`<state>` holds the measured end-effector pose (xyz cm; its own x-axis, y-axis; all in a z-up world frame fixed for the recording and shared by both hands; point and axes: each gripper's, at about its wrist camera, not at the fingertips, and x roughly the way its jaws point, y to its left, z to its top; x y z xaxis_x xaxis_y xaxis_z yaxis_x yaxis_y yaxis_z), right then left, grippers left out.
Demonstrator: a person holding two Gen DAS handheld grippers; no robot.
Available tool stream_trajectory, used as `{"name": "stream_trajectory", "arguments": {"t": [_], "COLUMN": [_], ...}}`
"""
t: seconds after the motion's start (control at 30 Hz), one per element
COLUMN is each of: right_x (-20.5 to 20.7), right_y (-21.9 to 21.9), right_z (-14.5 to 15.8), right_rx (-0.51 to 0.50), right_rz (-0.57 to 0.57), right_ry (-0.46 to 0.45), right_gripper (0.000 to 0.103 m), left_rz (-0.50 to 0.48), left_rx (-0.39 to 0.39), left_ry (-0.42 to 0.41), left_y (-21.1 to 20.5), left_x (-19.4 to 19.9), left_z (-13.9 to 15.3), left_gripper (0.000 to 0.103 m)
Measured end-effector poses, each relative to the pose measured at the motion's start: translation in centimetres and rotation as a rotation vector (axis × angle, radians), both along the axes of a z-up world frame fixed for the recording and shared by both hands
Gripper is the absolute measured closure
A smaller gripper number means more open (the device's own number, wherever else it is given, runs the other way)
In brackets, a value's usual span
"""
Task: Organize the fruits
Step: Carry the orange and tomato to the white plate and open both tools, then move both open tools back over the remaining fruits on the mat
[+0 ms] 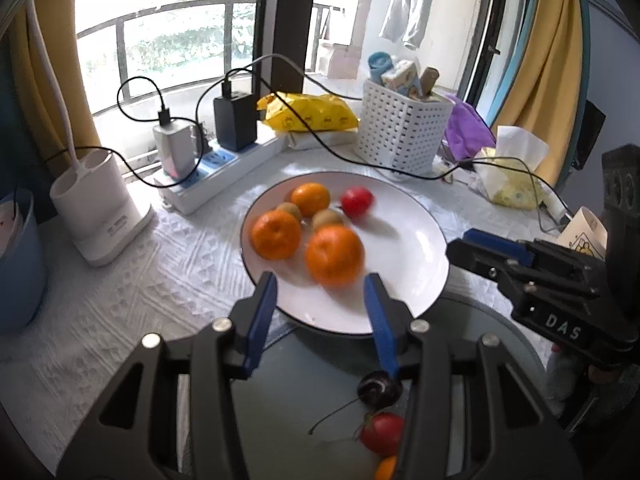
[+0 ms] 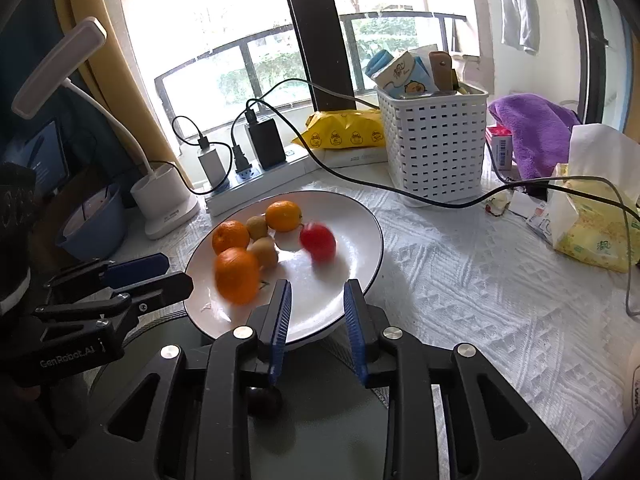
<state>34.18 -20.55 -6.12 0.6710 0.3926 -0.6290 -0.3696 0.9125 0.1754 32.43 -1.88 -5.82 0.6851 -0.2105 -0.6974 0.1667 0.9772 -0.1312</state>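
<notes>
The plate (image 2: 360, 240) looks like glossy white glazed ceramic, catching reflections. The tablecloth (image 2: 480, 300) is white cloth with a raised woven pattern, matt and rough. The basket (image 2: 436, 152) is white perforated plastic. The oranges (image 1: 335, 255) have dimpled, slightly shiny skin. The towel (image 2: 536, 132) is fuzzy purple cloth. Both grippers are matt black plastic with ribbed blue pads (image 2: 280, 316)

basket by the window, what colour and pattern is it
White, with a grid of small rectangular holes across its walls: the basket shows best in the right wrist view.
</notes>
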Motion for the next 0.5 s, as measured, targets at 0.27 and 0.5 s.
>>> {"name": "stream_trajectory", "arguments": {"t": [0.27,0.5], "right_x": [-1.6,-3.2], "right_y": [0.4,0.5], "right_z": [0.6,1.2], "right_rx": [-0.007,-0.005], "right_rz": [0.005,0.007], "right_ry": [-0.004,-0.015], "right_gripper": [0.074,0.074], "left_rz": [0.009,0.021], "left_rx": [-0.007,0.016], "left_ry": [-0.011,-0.041], "left_y": [0.3,0.2], "left_x": [-1.9,-3.9], "left_z": [0.6,1.2], "left_gripper": [0.056,0.056]}}
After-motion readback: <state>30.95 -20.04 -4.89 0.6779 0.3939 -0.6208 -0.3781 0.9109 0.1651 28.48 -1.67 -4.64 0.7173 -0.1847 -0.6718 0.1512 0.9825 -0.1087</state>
